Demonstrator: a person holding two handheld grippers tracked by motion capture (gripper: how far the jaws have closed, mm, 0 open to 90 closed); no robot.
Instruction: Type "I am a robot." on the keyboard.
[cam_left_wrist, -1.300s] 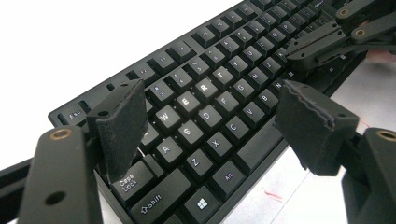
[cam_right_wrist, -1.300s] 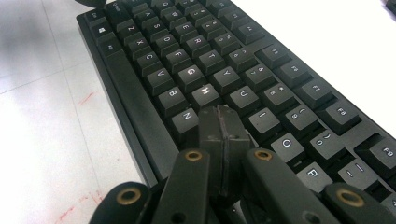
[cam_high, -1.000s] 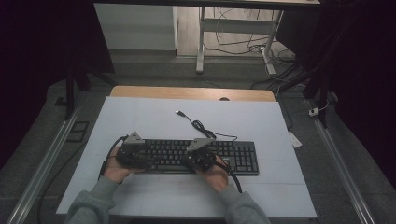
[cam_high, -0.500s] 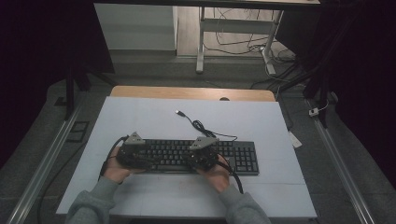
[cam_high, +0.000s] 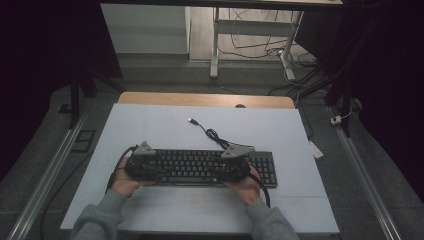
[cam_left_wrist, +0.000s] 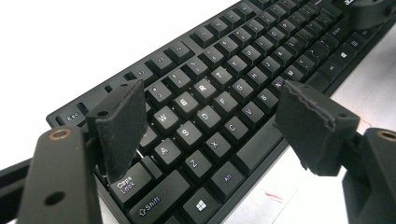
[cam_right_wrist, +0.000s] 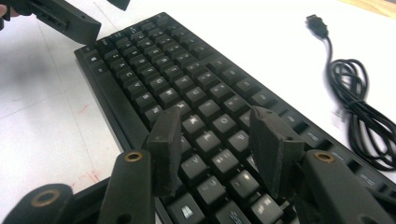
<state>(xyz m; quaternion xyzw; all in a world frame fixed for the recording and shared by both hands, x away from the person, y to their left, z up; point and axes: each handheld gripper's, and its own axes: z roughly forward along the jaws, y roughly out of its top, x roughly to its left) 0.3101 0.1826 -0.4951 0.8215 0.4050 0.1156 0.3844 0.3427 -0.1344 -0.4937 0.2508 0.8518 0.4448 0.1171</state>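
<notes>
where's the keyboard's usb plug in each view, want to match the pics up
High view: usb plug lies on the white table beyond the keyboard, centre.
Left gripper view: not in it.
Right gripper view: top right, above the coiled cable.
Shared landmark: the keyboard.

The right gripper (cam_high: 231, 169) sits farther to the right along the keyboard (cam_high: 200, 167) than a second ago, now near the number pad end instead of the middle. Its jaws have just been opening and stand apart over the keys (cam_right_wrist: 219, 135), nothing pinched between them.
</notes>
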